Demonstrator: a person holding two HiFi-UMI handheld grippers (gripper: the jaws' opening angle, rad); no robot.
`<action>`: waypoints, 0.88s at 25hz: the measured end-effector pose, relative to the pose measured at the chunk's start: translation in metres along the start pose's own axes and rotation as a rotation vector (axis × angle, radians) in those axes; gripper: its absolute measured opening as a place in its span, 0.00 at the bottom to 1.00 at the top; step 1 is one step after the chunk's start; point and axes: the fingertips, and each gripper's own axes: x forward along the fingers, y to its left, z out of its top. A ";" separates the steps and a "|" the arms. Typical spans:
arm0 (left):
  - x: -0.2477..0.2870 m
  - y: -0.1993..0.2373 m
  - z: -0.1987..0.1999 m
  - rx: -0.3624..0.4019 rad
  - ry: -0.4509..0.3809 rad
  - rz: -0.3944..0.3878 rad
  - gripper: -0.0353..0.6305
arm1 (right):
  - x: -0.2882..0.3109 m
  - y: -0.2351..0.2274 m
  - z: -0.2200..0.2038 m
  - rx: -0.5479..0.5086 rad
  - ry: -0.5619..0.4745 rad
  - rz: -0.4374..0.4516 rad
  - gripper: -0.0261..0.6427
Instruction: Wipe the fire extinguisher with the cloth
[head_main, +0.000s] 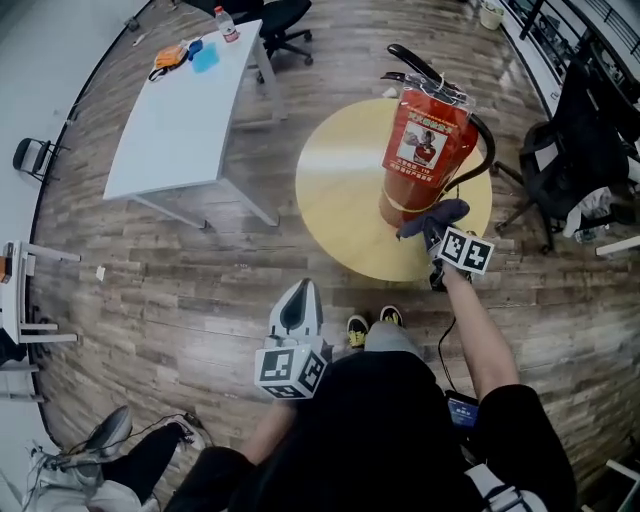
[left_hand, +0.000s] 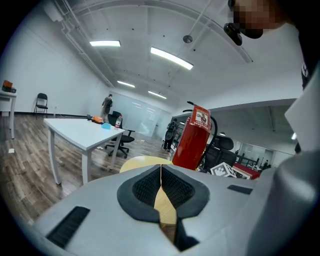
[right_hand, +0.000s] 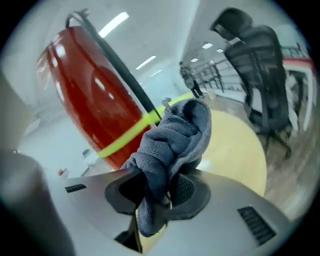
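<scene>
A wood-plank floor (head_main: 200, 290) runs under everything; on it, at the far left, stands a long white surface (head_main: 175, 120), and nearer, to the right, a round yellow surface (head_main: 340, 190); a black office chair (head_main: 575, 150) sits beyond the round surface's right edge. The red fire extinguisher (head_main: 425, 150) stands upright on the right part of the round surface, its black hose (head_main: 480, 150) curving down its right side and a yellow band (right_hand: 130, 132) circling its lower body. The left claw (left_hand: 161, 187) is held low near the person's body, well apart from the extinguisher, its pads pressed together with nothing between them. The right claw (right_hand: 160, 187) reaches to the extinguisher's base and is clamped on a bunched grey-blue cloth (right_hand: 172, 145); the cloth sits at the lower body by the yellow band and hose, though actual contact cannot be made out. A small bottle (head_main: 227, 25) stands at the white surface's far end.
</scene>
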 end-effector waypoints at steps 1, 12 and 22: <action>0.005 -0.007 -0.002 0.003 0.011 -0.015 0.09 | -0.009 0.007 0.018 -0.147 -0.006 0.013 0.19; 0.080 -0.097 0.024 0.036 0.022 -0.157 0.09 | -0.168 0.169 0.188 -0.683 -0.298 0.425 0.19; 0.099 -0.110 0.035 0.052 0.007 -0.117 0.09 | -0.167 0.139 0.288 -1.452 -0.273 0.110 0.19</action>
